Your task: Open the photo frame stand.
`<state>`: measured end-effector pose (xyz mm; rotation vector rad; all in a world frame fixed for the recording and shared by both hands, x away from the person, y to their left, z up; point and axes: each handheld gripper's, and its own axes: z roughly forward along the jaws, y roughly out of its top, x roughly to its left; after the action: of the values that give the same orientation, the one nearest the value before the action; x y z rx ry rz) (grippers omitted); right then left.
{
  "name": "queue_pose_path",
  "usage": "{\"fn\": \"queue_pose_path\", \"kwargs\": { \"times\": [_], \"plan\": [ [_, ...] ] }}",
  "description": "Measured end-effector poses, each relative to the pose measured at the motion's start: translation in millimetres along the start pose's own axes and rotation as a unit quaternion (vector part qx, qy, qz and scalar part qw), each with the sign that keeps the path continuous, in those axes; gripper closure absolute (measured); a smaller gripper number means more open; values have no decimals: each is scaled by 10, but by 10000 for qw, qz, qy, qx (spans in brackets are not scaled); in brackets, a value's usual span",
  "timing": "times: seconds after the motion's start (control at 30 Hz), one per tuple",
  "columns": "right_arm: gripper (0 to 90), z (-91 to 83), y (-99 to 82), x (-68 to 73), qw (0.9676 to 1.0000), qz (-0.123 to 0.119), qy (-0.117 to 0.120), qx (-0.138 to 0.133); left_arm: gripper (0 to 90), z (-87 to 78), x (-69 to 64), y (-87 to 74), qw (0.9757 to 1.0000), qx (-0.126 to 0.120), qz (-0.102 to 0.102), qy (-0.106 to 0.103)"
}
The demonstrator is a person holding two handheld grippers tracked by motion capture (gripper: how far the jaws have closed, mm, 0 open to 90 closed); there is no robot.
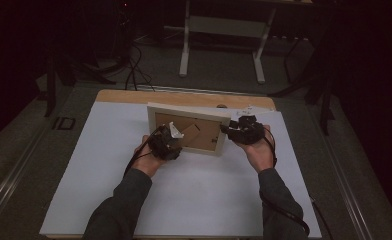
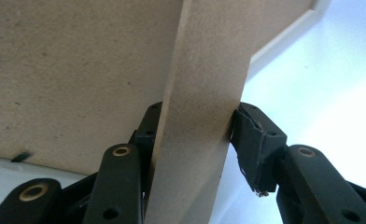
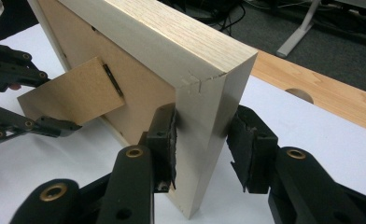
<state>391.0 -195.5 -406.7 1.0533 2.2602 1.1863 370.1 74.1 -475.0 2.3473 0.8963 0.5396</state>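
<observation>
A light wooden picture frame (image 1: 189, 111) stands upright on its long edge on the white mat (image 1: 134, 170), its brown back facing me. A brown fibreboard stand flap (image 1: 191, 132) sticks out from that back. My left gripper (image 1: 176, 137) is shut on the flap, and in the left gripper view the flap (image 2: 204, 93) runs up between the two black pads (image 2: 253, 140). My right gripper (image 1: 229, 127) is shut on the frame's right side. In the right gripper view its pads (image 3: 165, 135) sit on the back and front of the frame (image 3: 172, 42). There the left gripper (image 3: 59, 101) holds the flap (image 3: 73, 93).
The mat lies on a wooden table whose far edge (image 1: 184, 97) shows behind the frame, with a round hole (image 3: 298, 93) in it. Beyond the table stand a desk's white legs (image 1: 184, 50) and cables on the dark floor. The near mat is bare.
</observation>
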Motion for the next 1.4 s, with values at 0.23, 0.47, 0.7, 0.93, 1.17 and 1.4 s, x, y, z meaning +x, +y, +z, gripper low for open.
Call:
{"fn": "queue_pose_path", "kwargs": {
  "times": [0.23, 0.47, 0.7, 0.93, 1.17, 1.4],
  "plan": [
    [626, -36, -26, 39, 9999, -109, 34, 7, 568, -148, -87, 16, 9988, -261, 69, -420],
    [625, -71, -63, 77, 9999, -157, 60, -28, 646, -237, -144, 12, 9984, -413, 151, -342],
    [624, -119, -105, 143, 9996, -280, 28, -52, 678, -263, -184, -31, 9984, -433, 151, -330],
    [623, -160, -152, 203, 9993, -373, -6, -99, 690, -267, -230, -69, 9985, -442, 150, -274],
    [620, -188, -202, 249, 9991, -386, -30, -171, 697, -279, -271, -88, 9987, -405, 187, -232],
    [618, -207, -235, 285, 9990, -377, -71, -207, 698, -302, -312, -100, 9984, -443, 238, -265]
  ]
}}
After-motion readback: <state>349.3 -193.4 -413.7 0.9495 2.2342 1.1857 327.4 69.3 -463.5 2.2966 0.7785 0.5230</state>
